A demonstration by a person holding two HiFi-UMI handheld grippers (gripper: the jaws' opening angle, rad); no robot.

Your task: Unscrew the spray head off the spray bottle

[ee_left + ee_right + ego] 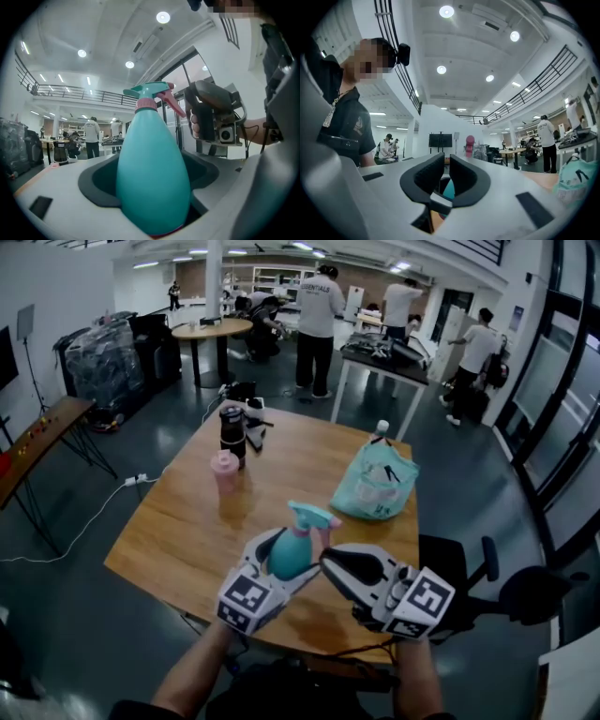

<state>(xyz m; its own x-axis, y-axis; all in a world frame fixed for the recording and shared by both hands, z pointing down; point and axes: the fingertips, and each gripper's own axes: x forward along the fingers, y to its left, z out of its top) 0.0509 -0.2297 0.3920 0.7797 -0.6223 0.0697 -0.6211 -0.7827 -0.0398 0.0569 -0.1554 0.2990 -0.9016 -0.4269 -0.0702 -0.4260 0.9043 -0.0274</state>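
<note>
Closest in, the left hand-held gripper [284, 557] is clamped round the lower belly of a teal, teardrop-shaped plastic spray bottle [152, 178]. It holds the bottle upright in the air above the near edge of the wooden surface [187, 531]. Just beside it, the right hand-held gripper [328, 561] has its jaws drawn nearly together, with only a thin slit between them and nothing in it. Its tip sits close against the bottle's upper part, and I cannot tell whether it touches.

On top of the bottle sits the teal spray head [150, 90] with its pink trigger [169, 102], joined to the neck by a pink screw collar [145, 105] that is not yet undone.

The bottle looks light and smooth, and the thin wall will probably give if squeezed hard. The grip low on the wide belly therefore seems sensible. The collar is likely the stiff part to seize and turn, while the trigger would flex and the nozzle offers little purchase.

Farther along the surface, towards its far edge, stand a pink tumbler [225, 471] and a dark flask [232, 430]. A mint-green bag [375, 486] lies by the right edge.
</note>
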